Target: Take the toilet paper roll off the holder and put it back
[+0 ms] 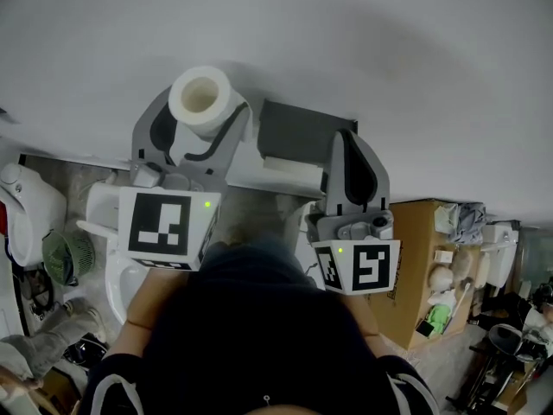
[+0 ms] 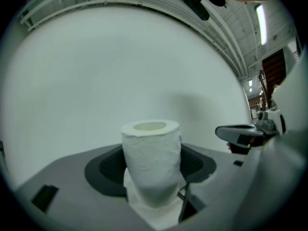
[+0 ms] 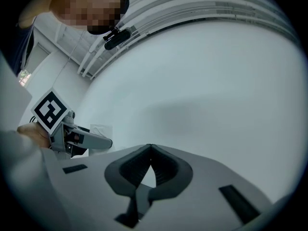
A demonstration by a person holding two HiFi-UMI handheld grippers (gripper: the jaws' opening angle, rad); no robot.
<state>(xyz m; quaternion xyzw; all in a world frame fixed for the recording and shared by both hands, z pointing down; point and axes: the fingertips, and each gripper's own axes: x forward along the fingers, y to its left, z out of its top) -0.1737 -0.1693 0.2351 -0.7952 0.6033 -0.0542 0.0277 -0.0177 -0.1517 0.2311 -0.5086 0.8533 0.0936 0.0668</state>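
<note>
Head view: one toilet paper roll (image 1: 201,98) in left claw (image 1: 199,109), one holder (image 1: 302,132).

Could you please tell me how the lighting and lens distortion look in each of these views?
Head view: soft, even light on the wall, a faint shadow there. Left gripper view: strong fisheye bending, black corners, lamp glare top right, the toilet paper roll fairly sharp. Right gripper view: same bending, a faint shadow on the wall.
</note>
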